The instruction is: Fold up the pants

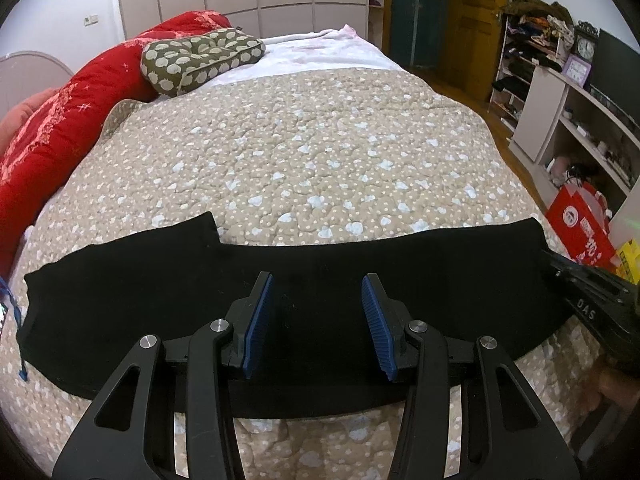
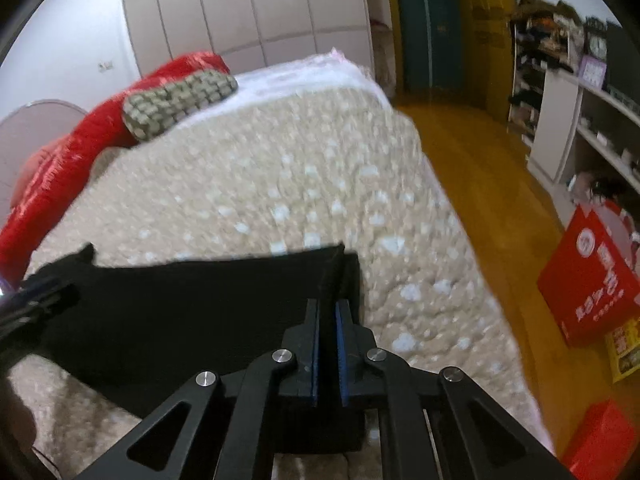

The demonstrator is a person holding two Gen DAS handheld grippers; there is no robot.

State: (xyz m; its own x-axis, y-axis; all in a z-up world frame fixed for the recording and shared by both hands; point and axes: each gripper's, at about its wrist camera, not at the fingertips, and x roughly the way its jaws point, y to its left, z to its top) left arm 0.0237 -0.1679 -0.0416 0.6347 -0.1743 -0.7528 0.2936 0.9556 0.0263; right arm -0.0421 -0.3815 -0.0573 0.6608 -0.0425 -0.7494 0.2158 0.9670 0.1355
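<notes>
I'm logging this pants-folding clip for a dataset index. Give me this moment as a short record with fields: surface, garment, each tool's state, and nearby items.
surface: bed with a beige patterned quilt
garment: black pants laid flat across the near edge of the bed
left tool: left tool open, above the pants' middle, holding nothing
right tool: right tool shut on the pants' right end, cloth lifted between the pads
nearby: red duvet, olive cushion, red box on the floor
</notes>
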